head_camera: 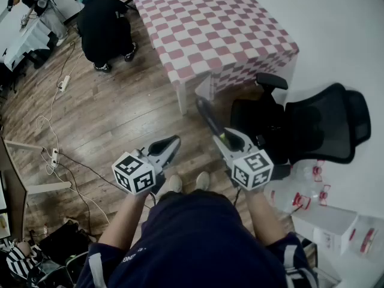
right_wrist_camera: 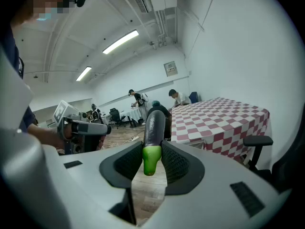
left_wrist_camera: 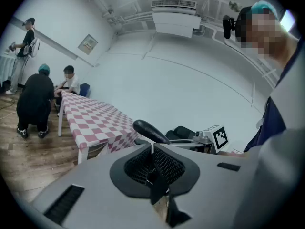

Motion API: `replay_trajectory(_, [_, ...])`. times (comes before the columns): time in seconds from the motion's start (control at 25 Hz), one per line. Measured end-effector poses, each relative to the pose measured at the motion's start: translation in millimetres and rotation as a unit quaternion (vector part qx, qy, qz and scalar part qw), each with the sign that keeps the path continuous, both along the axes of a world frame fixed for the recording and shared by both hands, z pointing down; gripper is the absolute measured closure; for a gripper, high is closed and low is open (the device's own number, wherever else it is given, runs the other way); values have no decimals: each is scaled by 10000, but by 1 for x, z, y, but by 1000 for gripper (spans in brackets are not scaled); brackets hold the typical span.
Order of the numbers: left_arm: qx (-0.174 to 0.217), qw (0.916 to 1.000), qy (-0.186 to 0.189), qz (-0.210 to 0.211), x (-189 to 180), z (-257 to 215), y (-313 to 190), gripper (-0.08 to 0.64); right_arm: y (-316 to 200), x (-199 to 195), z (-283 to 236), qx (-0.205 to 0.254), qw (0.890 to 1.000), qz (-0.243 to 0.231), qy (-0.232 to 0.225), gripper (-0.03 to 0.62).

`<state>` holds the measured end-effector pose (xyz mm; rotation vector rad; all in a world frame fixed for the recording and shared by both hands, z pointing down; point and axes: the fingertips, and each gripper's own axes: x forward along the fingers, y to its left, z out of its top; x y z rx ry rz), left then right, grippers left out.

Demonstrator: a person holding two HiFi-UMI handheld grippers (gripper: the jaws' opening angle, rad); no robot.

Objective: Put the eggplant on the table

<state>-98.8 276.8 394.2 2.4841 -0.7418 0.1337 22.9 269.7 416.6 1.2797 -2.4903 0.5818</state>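
A dark purple eggplant [head_camera: 208, 117] with a green stem end juts forward from my right gripper [head_camera: 226, 140], whose pads are shut on that stem end. In the right gripper view the eggplant [right_wrist_camera: 155, 124] stands up between the pads, green tip [right_wrist_camera: 151, 160] lowest. The table [head_camera: 204, 23], under a red-and-white checked cloth, stands ahead across the wooden floor, apart from both grippers. My left gripper [head_camera: 173, 143] hangs beside the right one with its jaws shut and nothing between them. In the left gripper view, the eggplant [left_wrist_camera: 149, 130] and the right gripper [left_wrist_camera: 212, 138] show past the closed pads [left_wrist_camera: 162, 163].
A black office chair [head_camera: 300, 128] stands at the right, close to the table's near corner. A person in black [head_camera: 105, 26] crouches by the table's left side. Cables [head_camera: 57, 119] trail over the floor at left. Boxes and plastic wrapping [head_camera: 324, 221] lie at lower right.
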Motion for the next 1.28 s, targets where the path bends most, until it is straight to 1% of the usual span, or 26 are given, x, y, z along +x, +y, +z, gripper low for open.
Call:
replay_trajectory(0.36, [-47,10000,-39,-17,15,4,-11,523,-12,13,4,-82,10000,-2,-35,457])
replay_trajectory(0.56, [-27,10000,-65,-61,28,5,-15,523,-18,26,2,-28,9999,2,-151,456])
replay_trajectory(0.96, [45,9999,-103,-66,73,4,-22,523,-26,75,5,-38,9998,11,-194,456])
replay_trajectory(1.28, [55,9998,-132,-98,90,7,-35,523,-37,103,12,-87,9997,86,-223,456])
